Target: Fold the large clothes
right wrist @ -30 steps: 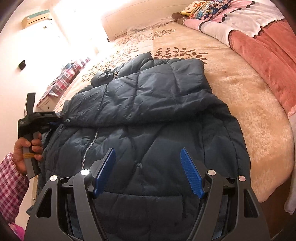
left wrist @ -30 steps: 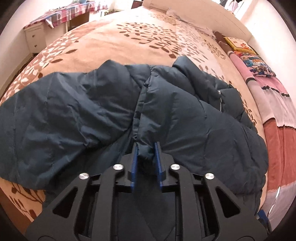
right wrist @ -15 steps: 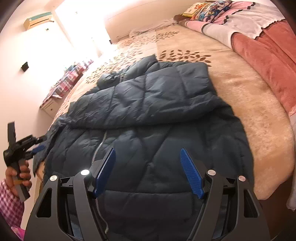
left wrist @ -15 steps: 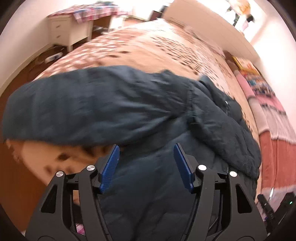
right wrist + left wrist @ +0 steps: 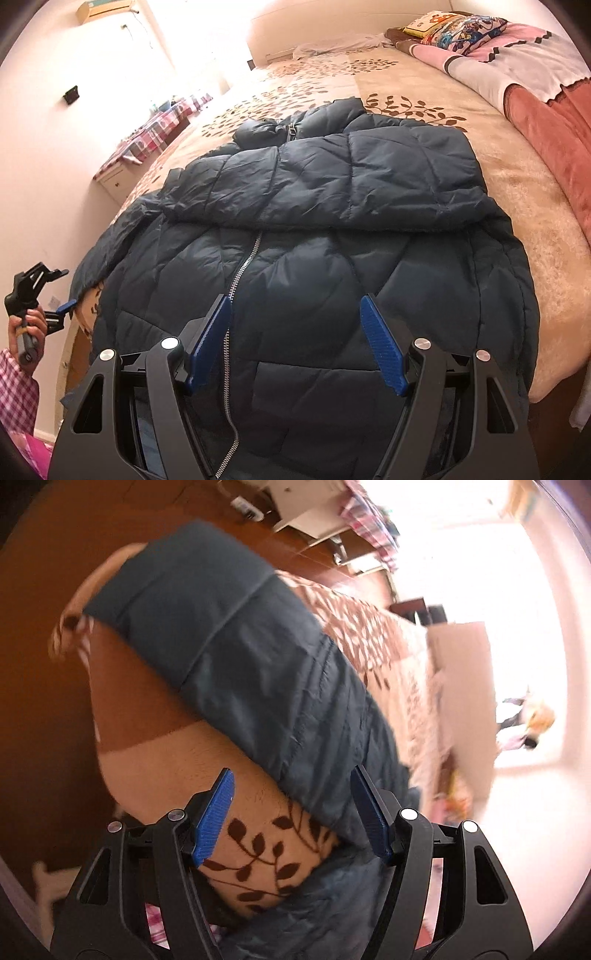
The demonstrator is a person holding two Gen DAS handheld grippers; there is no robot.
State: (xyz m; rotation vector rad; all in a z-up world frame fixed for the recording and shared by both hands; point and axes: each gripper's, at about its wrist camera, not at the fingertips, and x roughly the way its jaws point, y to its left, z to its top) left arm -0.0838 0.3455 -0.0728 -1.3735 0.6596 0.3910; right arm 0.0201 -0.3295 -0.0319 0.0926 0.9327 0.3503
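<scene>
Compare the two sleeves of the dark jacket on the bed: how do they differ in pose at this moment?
The right sleeve lies folded across the chest of the jacket, flat and wholly on the garment. The left sleeve is not folded in: it stretches outward over the bed's edge, toward the wooden floor. The left sleeve is close to the left tool, whose jaws have just been opening with nothing between them. Both sleeves share the same dark quilted fabric.

Daylight floods both views. The left wrist view is motion-blurred, its window (image 5: pixel 517 635) blown white at 2 o'clock. The right wrist view is sharp, with glare at 11 o'clock. Fisheye bends the edges, corners black.
</scene>
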